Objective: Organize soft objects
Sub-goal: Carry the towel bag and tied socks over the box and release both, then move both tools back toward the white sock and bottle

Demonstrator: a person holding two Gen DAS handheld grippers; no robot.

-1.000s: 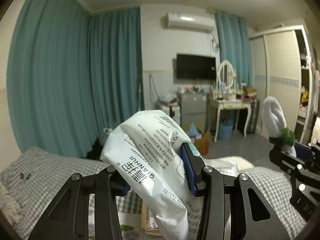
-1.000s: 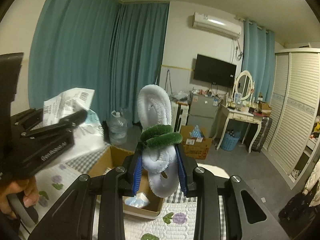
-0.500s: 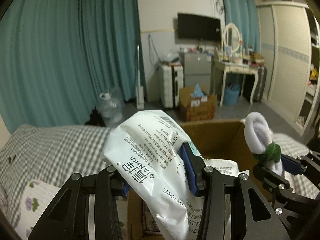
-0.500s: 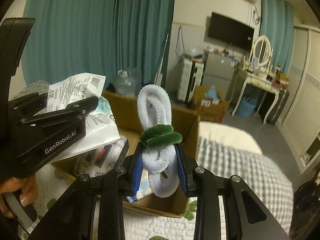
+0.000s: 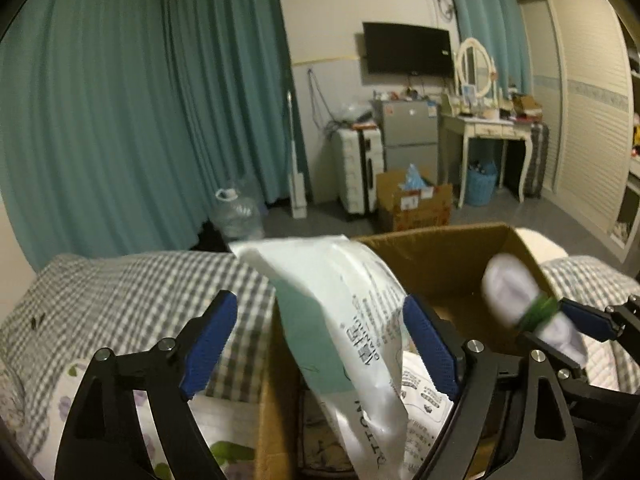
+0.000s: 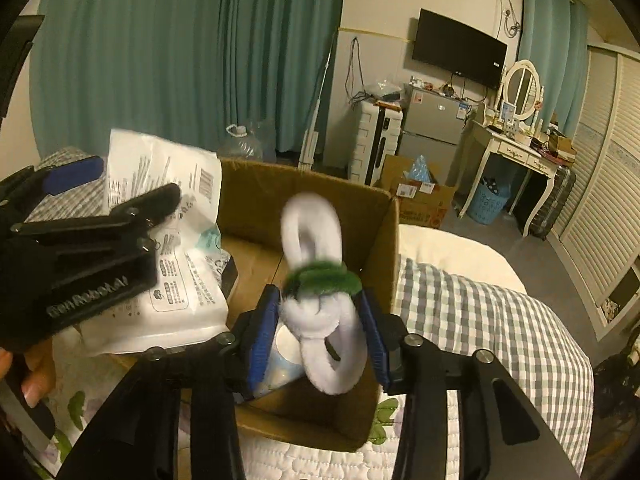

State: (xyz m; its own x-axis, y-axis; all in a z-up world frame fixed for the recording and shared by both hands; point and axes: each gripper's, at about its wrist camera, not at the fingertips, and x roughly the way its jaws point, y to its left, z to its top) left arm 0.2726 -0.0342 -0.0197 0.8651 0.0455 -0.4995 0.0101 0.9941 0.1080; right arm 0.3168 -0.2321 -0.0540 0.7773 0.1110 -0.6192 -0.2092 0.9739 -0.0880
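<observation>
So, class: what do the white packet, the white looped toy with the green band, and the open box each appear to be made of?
White packet: thin glossy plastic film, judging by its creases, sheen and printed text.
Looped toy: probably fuzzy chenille or plush, given its fluffy outline; motion blur leaves this open.
Open box: matte brown corrugated cardboard, likely, from its dull folded walls.

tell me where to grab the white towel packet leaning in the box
Pinch the towel packet at its upper end, from above, jaws across its flat faces: it stands slanted, that end clear above the cardboard box rim, the rest sunk inside.
</observation>
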